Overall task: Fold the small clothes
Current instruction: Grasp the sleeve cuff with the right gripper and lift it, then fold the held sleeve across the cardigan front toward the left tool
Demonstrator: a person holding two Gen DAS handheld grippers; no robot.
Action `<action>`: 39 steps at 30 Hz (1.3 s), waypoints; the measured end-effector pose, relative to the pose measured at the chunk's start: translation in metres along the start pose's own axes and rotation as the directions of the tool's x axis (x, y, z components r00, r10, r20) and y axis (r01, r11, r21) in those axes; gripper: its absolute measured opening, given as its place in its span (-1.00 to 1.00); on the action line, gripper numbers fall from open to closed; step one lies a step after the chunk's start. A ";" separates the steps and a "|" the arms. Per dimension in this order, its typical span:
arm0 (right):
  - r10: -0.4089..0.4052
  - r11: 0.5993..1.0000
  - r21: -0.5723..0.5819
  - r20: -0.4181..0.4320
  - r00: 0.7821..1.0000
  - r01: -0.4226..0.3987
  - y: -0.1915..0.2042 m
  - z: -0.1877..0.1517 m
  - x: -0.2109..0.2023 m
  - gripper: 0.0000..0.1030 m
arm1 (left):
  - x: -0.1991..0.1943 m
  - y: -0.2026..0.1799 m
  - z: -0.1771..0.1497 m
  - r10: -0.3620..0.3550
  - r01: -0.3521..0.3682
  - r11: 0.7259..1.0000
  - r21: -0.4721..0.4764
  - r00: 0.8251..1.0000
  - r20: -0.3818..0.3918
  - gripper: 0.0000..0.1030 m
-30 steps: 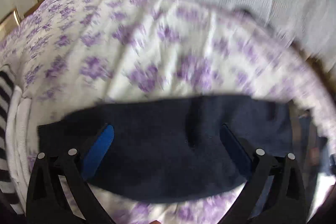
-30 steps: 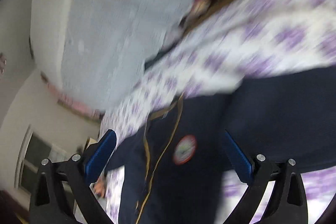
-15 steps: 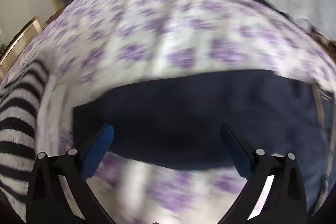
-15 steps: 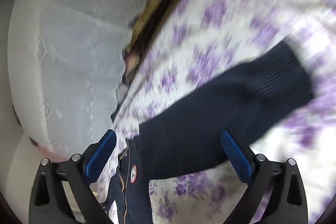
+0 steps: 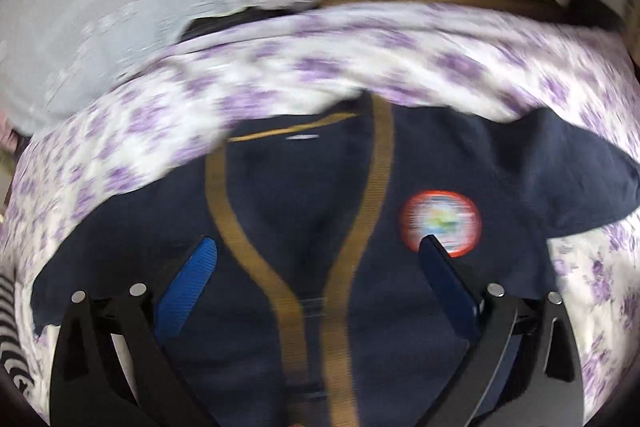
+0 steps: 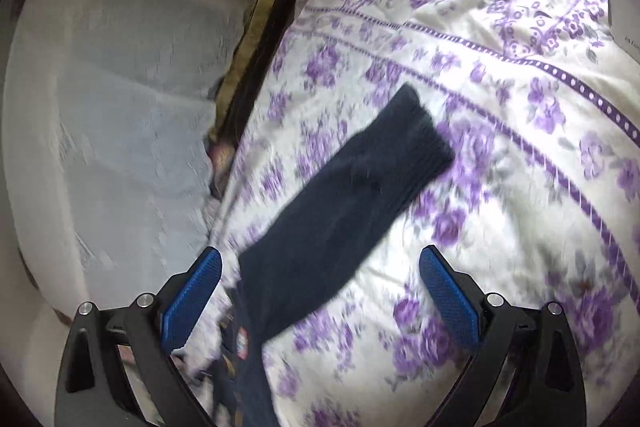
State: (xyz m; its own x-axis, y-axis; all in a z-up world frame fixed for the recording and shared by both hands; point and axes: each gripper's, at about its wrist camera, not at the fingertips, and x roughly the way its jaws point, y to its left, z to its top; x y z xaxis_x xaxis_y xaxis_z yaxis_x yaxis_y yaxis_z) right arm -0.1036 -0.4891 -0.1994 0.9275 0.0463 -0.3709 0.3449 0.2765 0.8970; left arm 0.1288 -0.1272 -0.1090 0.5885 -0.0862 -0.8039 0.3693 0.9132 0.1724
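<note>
A small navy cardigan [image 5: 304,211] with a tan placket and a round red-rimmed badge [image 5: 440,221] lies face up on the purple-flowered bedspread [image 5: 280,75]. My left gripper [image 5: 318,247] hovers open over its chest, blue pads either side of the placket, nothing held. In the right wrist view one navy sleeve [image 6: 352,195] stretches out diagonally, its ribbed cuff far from me. My right gripper [image 6: 320,259] is open just above the sleeve's shoulder end, empty. The badge [image 6: 241,339] peeks out at the bottom.
A pale blue-grey cloth [image 6: 120,107] lies off the bed's far side, with a dark gap and yellow-brown items [image 6: 256,39] between it and the bed. A black-and-white striped garment [image 5: 10,339] lies at the left edge. The bedspread [image 6: 500,75] extends to the right.
The left view swung from the left sleeve across to the cardigan's front, badge now visible. The right view swung from the cardigan's body out along the right sleeve. Both grippers stayed open.
</note>
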 end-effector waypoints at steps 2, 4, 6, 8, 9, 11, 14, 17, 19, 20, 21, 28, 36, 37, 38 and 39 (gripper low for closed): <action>-0.003 0.999 0.054 0.039 0.999 0.001 -0.003 0.006 0.000 0.93 | 0.010 -0.024 0.003 -0.023 0.023 1.000 0.013 1.000 -0.020 0.91; -0.041 0.996 0.085 0.064 0.997 0.035 0.000 0.014 0.009 0.93 | 0.019 -0.044 0.006 -0.026 0.027 0.999 0.019 0.999 -0.036 0.91; -0.014 0.998 0.067 0.093 0.996 0.008 0.006 0.024 0.024 0.93 | 0.021 -0.056 0.005 -0.007 0.008 1.000 0.025 1.000 -0.029 0.91; 0.043 0.998 0.030 0.120 0.992 -0.047 0.010 0.031 0.039 0.93 | 0.025 -0.062 0.005 0.017 -0.017 0.999 0.029 1.000 -0.020 0.91; 0.059 0.998 -0.002 0.140 0.988 -0.059 0.013 0.032 0.045 0.93 | 0.030 -0.061 0.003 0.016 -0.016 1.000 0.023 1.000 -0.023 0.91; 0.067 0.996 -0.069 0.154 0.986 -0.056 0.021 0.032 0.054 0.93 | 0.037 -0.056 0.000 -0.025 0.024 1.000 -0.010 0.999 -0.031 0.92; -0.040 0.988 -0.139 0.161 0.986 0.063 0.028 0.034 0.065 0.71 | 0.044 -0.036 0.000 -0.141 0.135 0.985 -0.111 0.989 -0.047 0.92; -0.141 0.980 -0.116 0.192 0.971 0.165 0.018 0.032 0.064 -0.01 | 0.044 -0.031 0.000 -0.159 0.152 0.979 -0.135 0.986 -0.041 0.92; -0.171 0.978 -0.086 0.191 0.967 0.190 0.009 0.034 0.063 -0.31 | 0.043 -0.035 0.001 -0.145 0.139 0.983 -0.123 0.989 -0.037 0.92; -0.165 0.979 -0.085 0.189 0.968 0.183 0.008 0.034 0.063 -0.35 | 0.042 -0.036 0.001 -0.139 0.134 0.984 -0.118 0.990 -0.036 0.92; -0.161 0.980 -0.087 0.189 0.969 0.180 0.007 0.034 0.063 -0.35 | 0.041 -0.037 0.001 -0.136 0.131 0.985 -0.116 0.990 -0.035 0.92; -0.039 0.991 -0.113 0.220 0.975 0.065 0.015 0.018 0.034 -0.37 | 0.032 -0.010 -0.003 -0.193 0.185 0.961 -0.207 0.981 -0.019 0.92; -0.010 0.955 -0.288 0.207 0.978 0.071 0.070 -0.014 0.019 -0.74 | 0.038 0.014 -0.003 -0.279 0.258 0.915 -0.311 0.960 -0.023 0.91; -0.011 0.953 -0.293 0.201 0.979 0.071 0.075 -0.018 0.020 -0.76 | 0.038 0.015 -0.002 -0.274 0.253 0.918 -0.307 0.961 -0.026 0.91; -0.008 0.955 -0.290 0.192 0.981 0.064 0.079 -0.022 0.021 -0.76 | 0.038 0.015 -0.003 -0.276 0.255 0.918 -0.305 0.961 -0.028 0.91; 0.003 0.955 -0.291 0.177 0.984 0.049 0.085 -0.025 0.024 -0.76 | 0.037 0.015 -0.004 -0.278 0.257 0.918 -0.302 0.960 -0.027 0.91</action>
State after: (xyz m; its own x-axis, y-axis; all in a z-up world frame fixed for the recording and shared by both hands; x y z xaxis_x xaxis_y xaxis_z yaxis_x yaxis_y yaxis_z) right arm -0.0557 -0.4403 -0.1385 0.9395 -0.1235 -0.3196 0.3333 0.5459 0.7687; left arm 0.1531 -0.1155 -0.1381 0.4427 -0.3259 -0.8353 0.2728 0.9364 -0.2208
